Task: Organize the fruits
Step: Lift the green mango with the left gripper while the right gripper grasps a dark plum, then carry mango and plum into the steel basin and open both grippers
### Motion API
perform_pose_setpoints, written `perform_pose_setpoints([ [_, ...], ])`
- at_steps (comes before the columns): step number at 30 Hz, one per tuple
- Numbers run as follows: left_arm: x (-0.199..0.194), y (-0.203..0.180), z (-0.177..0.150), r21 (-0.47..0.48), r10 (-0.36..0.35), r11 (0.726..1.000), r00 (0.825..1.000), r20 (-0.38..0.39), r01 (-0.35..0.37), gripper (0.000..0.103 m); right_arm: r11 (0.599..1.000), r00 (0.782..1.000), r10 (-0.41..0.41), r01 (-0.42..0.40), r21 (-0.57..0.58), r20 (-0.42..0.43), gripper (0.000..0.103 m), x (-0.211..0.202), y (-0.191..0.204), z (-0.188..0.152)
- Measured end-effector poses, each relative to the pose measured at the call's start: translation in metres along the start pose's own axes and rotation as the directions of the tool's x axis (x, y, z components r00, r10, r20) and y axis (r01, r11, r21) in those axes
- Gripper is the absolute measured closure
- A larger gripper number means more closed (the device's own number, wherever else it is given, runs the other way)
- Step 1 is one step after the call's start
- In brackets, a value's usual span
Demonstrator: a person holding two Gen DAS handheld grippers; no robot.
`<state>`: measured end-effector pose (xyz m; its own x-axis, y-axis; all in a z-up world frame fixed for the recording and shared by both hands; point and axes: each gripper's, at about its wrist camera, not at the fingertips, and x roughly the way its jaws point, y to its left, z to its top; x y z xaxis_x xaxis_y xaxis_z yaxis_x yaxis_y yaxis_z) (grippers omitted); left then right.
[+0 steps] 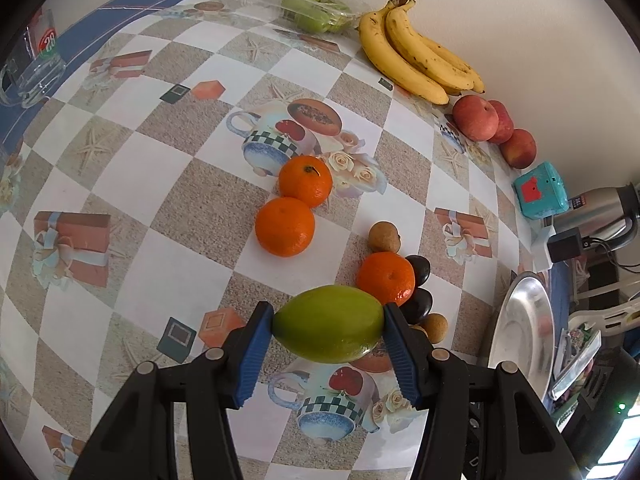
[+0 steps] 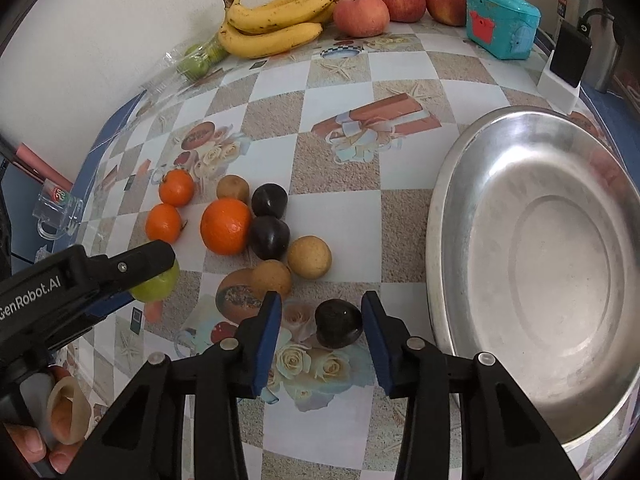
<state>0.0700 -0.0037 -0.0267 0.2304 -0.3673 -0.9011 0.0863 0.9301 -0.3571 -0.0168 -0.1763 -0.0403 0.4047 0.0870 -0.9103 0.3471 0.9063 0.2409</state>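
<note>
Blue ribbed pads of the left gripper (image 1: 329, 330) clamp a green fruit (image 1: 329, 329) by its two ends, lifted clear of the patterned tablecloth (image 1: 120, 184). The right gripper (image 2: 322, 334) straddles a dark plum (image 2: 339, 323) lying on the cloth; its right pad looks to be touching the fruit or nearly so, while a gap shows on the left, so the grip appears not yet made.

The step in hand looks like a double pick: one fruit secured, a second being taken. The next move probably calls for finishing the squeeze on the plum without rolling it, then carrying it to the steel basin (image 2: 440, 240) at three o'clock of the right gripper, which stands bare and just beside.

At eleven o'clock of that gripper sits the loose pile: tan round fruits (image 2: 309, 257), two more dark plums (image 2: 269, 237) and a large orange (image 2: 226, 226), close enough to be nudged. Two smaller oranges (image 2: 164, 222) lie beyond, at ten o'clock.

Open cloth stretches at twelve o'clock. Against the far wall run a clear pack of green fruit (image 2: 198, 58), bananas (image 2: 276, 20), three apples (image 2: 361, 14) and a teal box (image 2: 500, 26). A glass mug (image 2: 56, 212) stands at the table's left edge.
</note>
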Motion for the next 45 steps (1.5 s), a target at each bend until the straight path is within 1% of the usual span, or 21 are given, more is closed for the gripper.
perform_pose_setpoints([
  [3,0.000,0.001,0.000,-0.003,-0.001,1.000,1.000,-0.002,0.001,0.045,1.000,1.000,0.004,-0.004,0.020,-0.002,0.060,0.000,-0.003,0.000],
  [9,0.001,0.000,0.000,-0.003,-0.002,1.000,1.000,-0.003,0.002,0.045,0.999,1.000,-0.012,0.012,0.037,-0.010,0.060,0.003,-0.008,0.000],
  [12,0.001,0.000,0.000,-0.001,-0.003,1.000,1.000,-0.004,0.003,0.045,0.999,1.000,-0.016,0.016,0.029,-0.019,0.061,0.004,-0.007,-0.001],
  [16,0.001,0.000,0.000,-0.004,-0.003,1.000,1.000,-0.003,0.003,0.045,1.000,0.999,-0.016,0.017,0.006,-0.031,0.069,0.008,-0.004,-0.002],
  [19,0.001,0.000,0.000,-0.005,-0.003,1.000,1.000,-0.002,0.003,0.045,0.999,0.999,-0.033,0.033,-0.014,-0.030,0.078,0.009,-0.002,-0.002],
  [20,0.001,0.000,0.000,-0.005,-0.004,1.000,1.000,-0.002,0.004,0.045,0.999,0.999,-0.039,0.038,-0.020,-0.026,0.079,0.009,-0.002,-0.001],
  [28,-0.004,0.002,0.004,-0.020,-0.011,1.000,1.000,0.017,0.011,0.045,1.000,1.000,-0.014,0.014,-0.015,0.028,0.079,-0.007,0.001,0.003],
  [33,-0.008,-0.001,0.004,-0.009,-0.007,1.000,0.999,0.035,0.008,0.045,1.000,0.997,0.007,-0.007,0.003,0.075,0.079,-0.023,0.001,0.007],
  [36,-0.007,-0.003,0.003,-0.001,-0.009,1.000,0.999,0.031,0.009,0.045,1.000,0.997,0.002,-0.003,0.017,0.084,0.079,-0.027,-0.001,0.008],
  [40,-0.007,-0.011,0.001,0.023,-0.009,1.000,0.999,0.038,0.008,0.045,0.998,0.996,-0.003,-0.002,0.059,0.090,0.079,-0.031,-0.014,0.008],
  [45,-0.007,-0.029,-0.005,0.079,-0.028,0.997,0.999,0.035,0.025,0.045,0.992,0.992,-0.037,0.022,0.122,0.123,0.079,-0.046,-0.040,0.009],
])
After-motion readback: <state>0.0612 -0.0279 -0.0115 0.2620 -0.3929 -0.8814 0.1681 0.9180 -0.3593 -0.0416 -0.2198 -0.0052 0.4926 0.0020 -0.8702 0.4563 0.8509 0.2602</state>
